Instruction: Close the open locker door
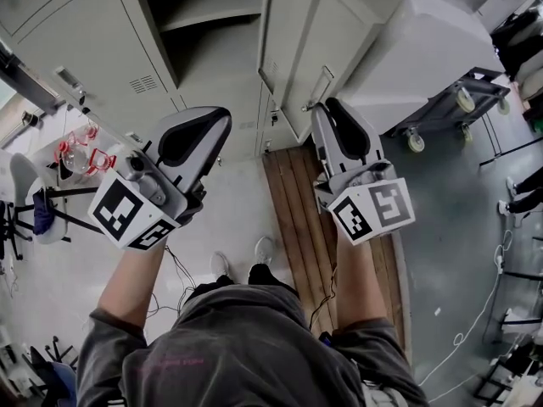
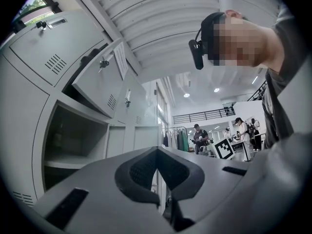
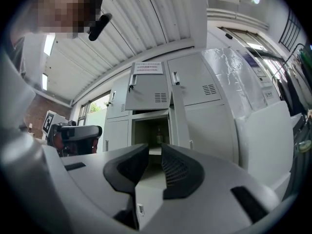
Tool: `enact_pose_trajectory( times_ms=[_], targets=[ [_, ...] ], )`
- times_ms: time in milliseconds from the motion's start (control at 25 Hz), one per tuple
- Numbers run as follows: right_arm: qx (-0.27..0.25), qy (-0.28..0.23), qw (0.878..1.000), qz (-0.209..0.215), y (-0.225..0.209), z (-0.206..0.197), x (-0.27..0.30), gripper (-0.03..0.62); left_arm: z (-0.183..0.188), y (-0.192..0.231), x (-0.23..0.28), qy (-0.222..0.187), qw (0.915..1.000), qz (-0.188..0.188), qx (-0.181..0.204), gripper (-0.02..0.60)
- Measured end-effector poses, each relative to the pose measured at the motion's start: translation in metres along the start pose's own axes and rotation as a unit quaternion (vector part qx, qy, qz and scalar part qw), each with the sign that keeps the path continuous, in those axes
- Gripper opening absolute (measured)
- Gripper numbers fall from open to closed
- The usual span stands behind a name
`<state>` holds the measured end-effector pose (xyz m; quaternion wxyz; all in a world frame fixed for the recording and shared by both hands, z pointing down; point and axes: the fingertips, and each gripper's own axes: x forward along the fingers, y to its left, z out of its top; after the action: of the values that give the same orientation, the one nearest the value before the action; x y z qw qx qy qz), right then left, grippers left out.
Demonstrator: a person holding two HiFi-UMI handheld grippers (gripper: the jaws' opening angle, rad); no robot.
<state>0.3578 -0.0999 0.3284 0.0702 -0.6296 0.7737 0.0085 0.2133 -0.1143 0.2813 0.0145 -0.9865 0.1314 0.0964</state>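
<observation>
**Lockers, mid-task:** A person faces a bank of pale grey lockers (image 1: 76, 41) with a gripper in each hand. The open locker door (image 1: 310, 49) stands ahead of the right gripper (image 3: 154, 150). It is swung out toward the person, beside the dark, shelved compartment (image 1: 204, 7) it covers. In the head view its small handle (image 1: 321, 85) sits just beyond that gripper's tip, but the right gripper view shows the two apart. The right gripper's jaws stand slightly spread with nothing between them. The left gripper (image 2: 156, 149), off to the other side of the opening, has its jaws pressed together at the tips and is also empty.

The door looks like thin painted sheet metal. It is probably light and stiff, swings freely on its hinges, and is too smooth to pinch well. A flat push on its face should suit it better than a grip. The best spot is likely near the free edge by the handle and far from the hinge side, and an eased push would keep it from rebounding.

The door is off-white with a raised rectangular panel, matching its neighbours, some of which carry slotted vents. One tier up, a second door (image 3: 148, 89) bearing a paper notice also hangs ajar.
</observation>
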Motion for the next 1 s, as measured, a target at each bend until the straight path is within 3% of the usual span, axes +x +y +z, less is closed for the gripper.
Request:
enact_pose_trajectory(
  times_ms=[360,640,1000],
  targets=[
    [0.013,0.031,0.999,-0.032,-0.048,-0.031,0.012,0.126,-0.023,0.011,0.02,0.011,0.9998,0.013,-0.013,0.009],
    [0.018,0.023,0.999,-0.043,-0.062,-0.033,0.014,0.13,-0.032,0.018,0.019,0.013,0.9994,0.025,-0.019,0.009],
    [0.024,0.025,0.999,-0.02,-0.063,-0.033,0.016,0.13,-0.032,0.011,0.021,0.011,0.999,0.041,-0.014,0.009]
  ],
)
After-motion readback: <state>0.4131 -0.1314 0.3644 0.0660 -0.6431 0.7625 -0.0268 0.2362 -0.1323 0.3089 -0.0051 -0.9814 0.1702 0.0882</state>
